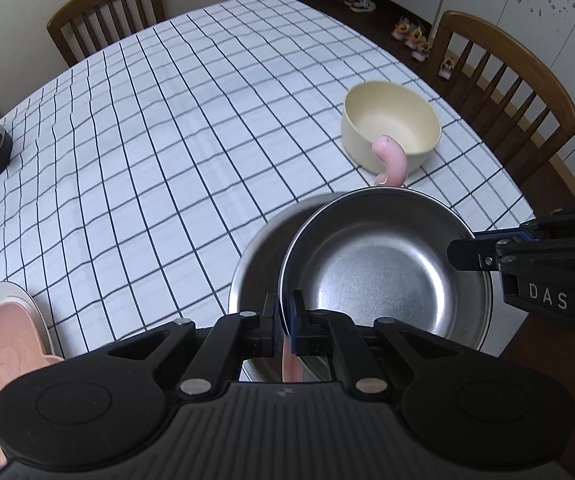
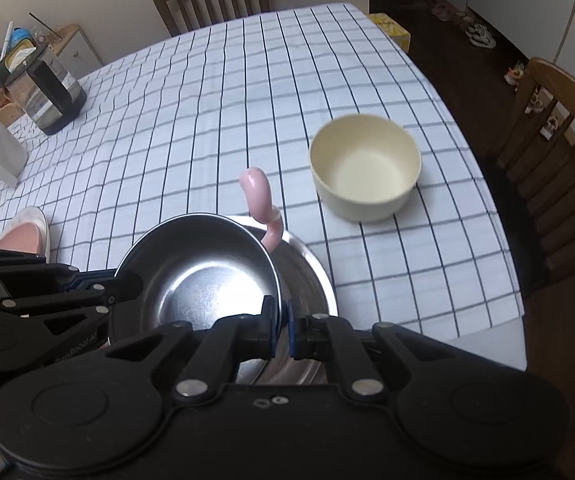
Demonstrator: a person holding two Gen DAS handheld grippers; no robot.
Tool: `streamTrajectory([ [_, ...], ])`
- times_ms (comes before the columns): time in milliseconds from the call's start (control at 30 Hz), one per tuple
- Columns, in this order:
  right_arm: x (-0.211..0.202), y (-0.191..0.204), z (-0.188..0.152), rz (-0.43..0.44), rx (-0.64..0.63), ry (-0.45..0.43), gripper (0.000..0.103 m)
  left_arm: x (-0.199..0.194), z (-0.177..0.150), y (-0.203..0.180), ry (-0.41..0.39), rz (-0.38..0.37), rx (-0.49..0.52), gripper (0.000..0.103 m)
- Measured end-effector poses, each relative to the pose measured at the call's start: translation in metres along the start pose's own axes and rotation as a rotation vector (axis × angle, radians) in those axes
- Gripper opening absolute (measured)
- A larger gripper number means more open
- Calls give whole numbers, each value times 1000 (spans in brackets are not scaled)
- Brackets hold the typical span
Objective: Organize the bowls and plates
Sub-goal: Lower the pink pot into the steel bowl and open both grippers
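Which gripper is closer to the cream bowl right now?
Right. The right gripper is shut on the steel bowl's rim on the side facing the cream bowl; the left gripper clamps the opposite rim, farther away. Neither touches the cream bowl.

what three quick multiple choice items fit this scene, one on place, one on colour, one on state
1. Where is the small steel bowl?
A. over the big steel bowl
B. inside the cream bowl
C. on a chair

2. What colour is the hook-shaped thing behind the steel bowls?
A. green
B. pink
C. black

3. How do the left tongs and right tongs stand?
A. both wide open
B. only one holds
C. both shut on the small bowl's rim

Key: A, it hangs above the bigger one; B, plainly pink; C, each pinches the rim.
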State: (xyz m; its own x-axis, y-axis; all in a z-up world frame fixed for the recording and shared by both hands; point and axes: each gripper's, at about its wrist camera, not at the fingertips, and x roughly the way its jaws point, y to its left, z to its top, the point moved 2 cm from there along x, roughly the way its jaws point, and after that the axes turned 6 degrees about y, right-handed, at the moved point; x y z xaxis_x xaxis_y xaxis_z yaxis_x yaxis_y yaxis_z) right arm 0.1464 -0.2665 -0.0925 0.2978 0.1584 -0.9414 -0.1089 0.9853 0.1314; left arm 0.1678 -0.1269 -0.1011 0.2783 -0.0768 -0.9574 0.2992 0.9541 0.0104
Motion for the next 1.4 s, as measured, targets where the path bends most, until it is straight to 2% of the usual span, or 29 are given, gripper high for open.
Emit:
streamTrajectory([
  [533, 28, -5, -13, 4, 11, 47, 7, 31, -3, -6, 41, 43, 29, 4],
  [867, 31, -2, -12, 21, 0, 56, 9, 37, -3, 1, 56, 31, 11, 4],
  [1067, 31, -2, -10, 36, 8, 57, 10, 40, -3, 8, 63, -5, -22, 5],
  [1400, 25, 1, -8, 51, 0, 37, 20, 34, -4, 8, 32, -5, -21, 5],
])
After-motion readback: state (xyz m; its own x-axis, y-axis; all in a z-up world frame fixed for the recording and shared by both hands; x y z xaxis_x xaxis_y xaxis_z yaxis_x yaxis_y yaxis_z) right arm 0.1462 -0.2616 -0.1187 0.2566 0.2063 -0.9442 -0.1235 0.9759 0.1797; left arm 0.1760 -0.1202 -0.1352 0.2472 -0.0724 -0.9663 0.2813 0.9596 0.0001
